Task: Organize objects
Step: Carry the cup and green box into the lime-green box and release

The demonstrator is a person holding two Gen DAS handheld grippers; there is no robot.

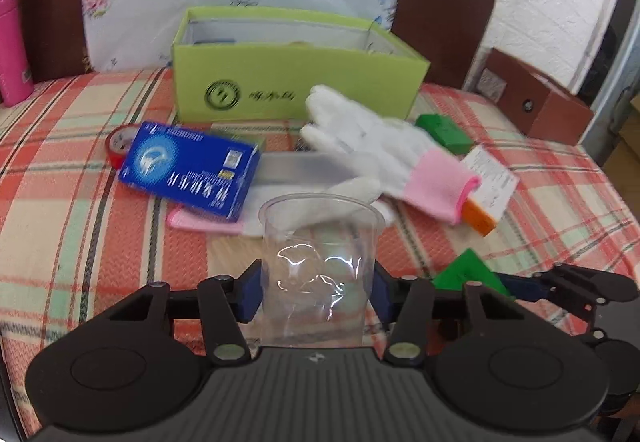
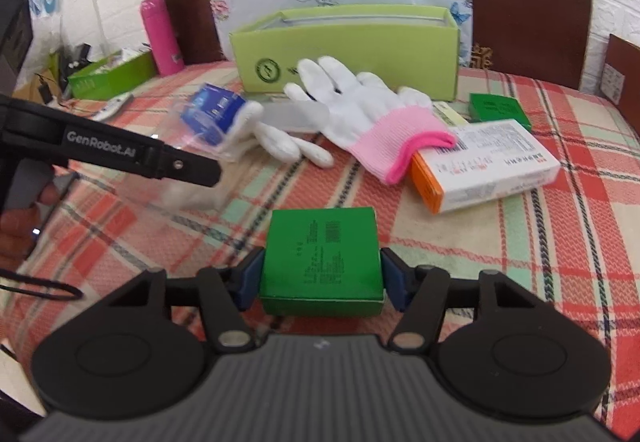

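Black tongs (image 2: 320,274) with blue pads (image 2: 250,276) — white "GenRobot.AI" lettering.

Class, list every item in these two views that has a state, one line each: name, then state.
Left claw: shut on the clear plastic cup, cup upright.
Right claw: shut on the green box.
Lime-green carton: open-topped, standing on the cloth.
White glove: lying flat, cuff over the white-and-orange box.
Blue box: closed, lying tilted.
Pink bottle: upright.
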